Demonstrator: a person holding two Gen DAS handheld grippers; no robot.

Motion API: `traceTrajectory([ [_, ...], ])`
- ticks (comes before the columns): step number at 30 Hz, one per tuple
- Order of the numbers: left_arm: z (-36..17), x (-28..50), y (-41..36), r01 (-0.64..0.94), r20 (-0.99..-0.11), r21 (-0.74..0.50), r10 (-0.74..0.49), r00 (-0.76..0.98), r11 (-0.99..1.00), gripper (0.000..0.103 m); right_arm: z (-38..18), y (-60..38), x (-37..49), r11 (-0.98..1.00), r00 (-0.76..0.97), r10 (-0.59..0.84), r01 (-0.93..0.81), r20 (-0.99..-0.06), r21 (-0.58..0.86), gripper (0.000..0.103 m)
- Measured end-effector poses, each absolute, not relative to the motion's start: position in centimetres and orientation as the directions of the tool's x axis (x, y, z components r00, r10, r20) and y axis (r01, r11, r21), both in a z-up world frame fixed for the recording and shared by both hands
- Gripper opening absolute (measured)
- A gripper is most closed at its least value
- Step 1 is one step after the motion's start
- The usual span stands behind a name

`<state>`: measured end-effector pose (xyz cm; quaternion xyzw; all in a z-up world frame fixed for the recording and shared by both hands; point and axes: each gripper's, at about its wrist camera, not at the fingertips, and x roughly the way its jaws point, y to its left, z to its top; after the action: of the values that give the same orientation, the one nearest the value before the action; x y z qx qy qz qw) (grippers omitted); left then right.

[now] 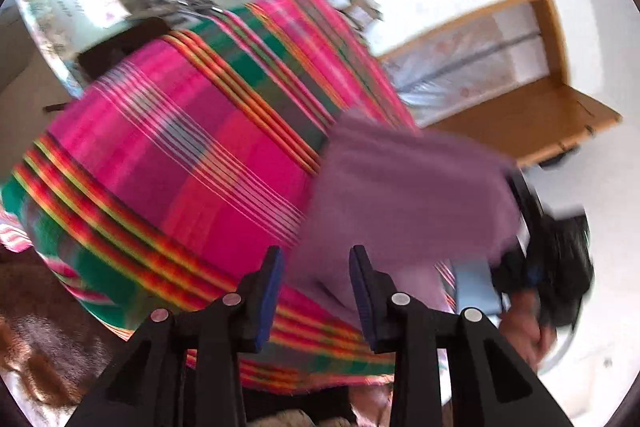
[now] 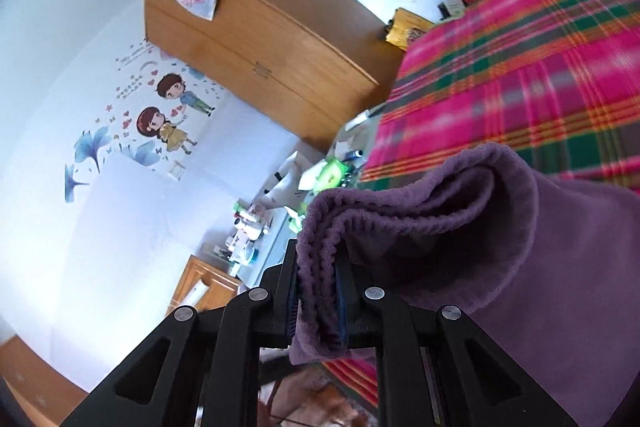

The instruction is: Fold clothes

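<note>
Pinching purple towel (image 2: 440, 227) edge, right tool (image 2: 318, 291); left tool (image 1: 316, 267) free

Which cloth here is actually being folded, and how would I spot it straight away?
Start at the big pink, green and orange plaid cloth that covers the work surface. Above its edge hangs a plain purple towel, several fuzzy layers of it clamped in the right gripper. It is the only unpatterned, single-colour fabric, and the left gripper beside it is open and holds nothing.
</note>
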<state>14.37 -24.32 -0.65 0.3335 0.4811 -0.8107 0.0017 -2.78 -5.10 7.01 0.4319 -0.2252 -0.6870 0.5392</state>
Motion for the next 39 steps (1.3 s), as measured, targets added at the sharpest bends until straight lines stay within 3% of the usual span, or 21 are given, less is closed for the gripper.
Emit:
traceTrajectory([
  [3, 0.1, 14.1, -21.9, 0.228, -0.498, -0.774, 0.346, -0.795, -0.590, 0.034, 8.0, -7.1, -2.8, -0.305, -0.021, -0.934, 0.566, -0.357, 0.766, 0.015],
  [9, 0.2, 12.4, -18.4, 0.153, -0.499, -0.713, 0.341, -0.797, -0.685, 0.034, 8.6, -10.9, -1.7, -0.297, 0.039, -0.913, 0.621, -0.407, 0.725, 0.015],
  [19, -4.1, 10.5, -20.9, 0.357, -0.560, -0.754, 0.256, -0.788, -0.551, 0.034, 8.5, -9.2, -1.2, -0.327, -0.007, -0.905, 0.651, -0.426, 0.685, 0.015],
  [22, -4.4, 11.4, -21.6, 0.396, -0.569, -0.746, 0.202, -0.797, -0.536, 0.023, 8.5, -7.8, -1.5, -0.353, -0.043, -0.900, 0.657, -0.434, 0.667, 0.015],
  [26, -4.9, 12.0, -21.6, 0.402, -0.569, -0.753, 0.207, -0.796, -0.521, 0.017, 8.4, -6.0, -2.0, -0.385, -0.088, -0.892, 0.660, -0.444, 0.644, 0.015],
  [39, -5.3, 12.4, -22.2, 0.398, -0.574, -0.755, 0.232, -0.785, -0.521, 0.016, -2.0, 2.5, -2.8, -0.519, -0.067, -0.832, 0.449, -0.551, 0.728, 0.015],
])
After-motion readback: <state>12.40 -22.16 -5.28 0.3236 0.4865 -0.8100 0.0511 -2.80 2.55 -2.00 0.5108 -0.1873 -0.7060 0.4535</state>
